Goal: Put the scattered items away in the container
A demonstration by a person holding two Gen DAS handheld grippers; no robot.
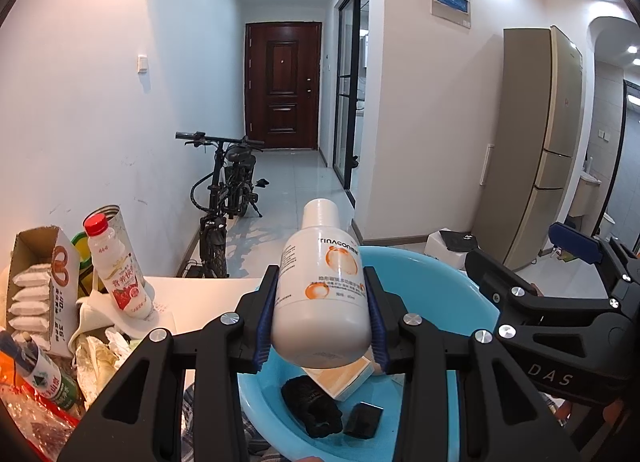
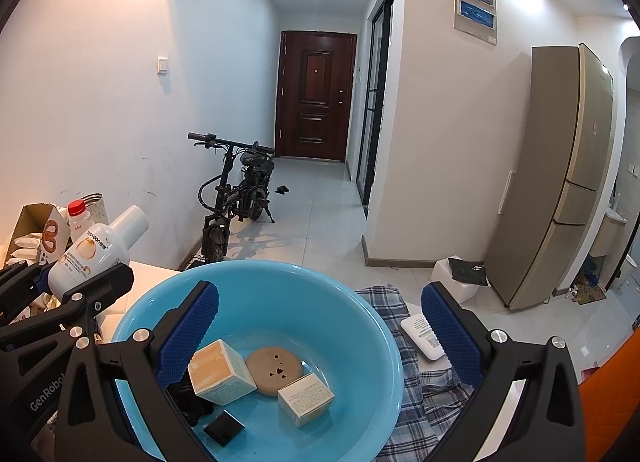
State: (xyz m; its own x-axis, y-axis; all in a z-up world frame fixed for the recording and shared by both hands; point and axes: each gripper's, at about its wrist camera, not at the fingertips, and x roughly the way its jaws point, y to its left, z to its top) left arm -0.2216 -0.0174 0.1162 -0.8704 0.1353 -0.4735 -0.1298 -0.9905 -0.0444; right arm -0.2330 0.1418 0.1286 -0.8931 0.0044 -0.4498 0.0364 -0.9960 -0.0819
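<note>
Now the left gripper [image 1: 322, 316] is clamped on the white bottle [image 1: 322, 294], poised over the blue basin [image 1: 476, 302], likely for a drop-in. Right gripper [image 2: 322, 336] hangs spread and empty above the basin, clear of the boxes inside. Bottle's small print unreadable; black lump [image 1: 310, 408] in the basin unidentifiable.

My left gripper [image 1: 322, 326] — black, blue pads — clamps a white bottle [image 1: 322, 294] with orange circles. My basin [image 2: 360, 302] is sky blue; in it, two cream boxes [image 2: 220, 372], a tan disc [image 2: 274, 370]. The cloth [image 2: 424, 394] beneath is blue-grey plaid.
</note>
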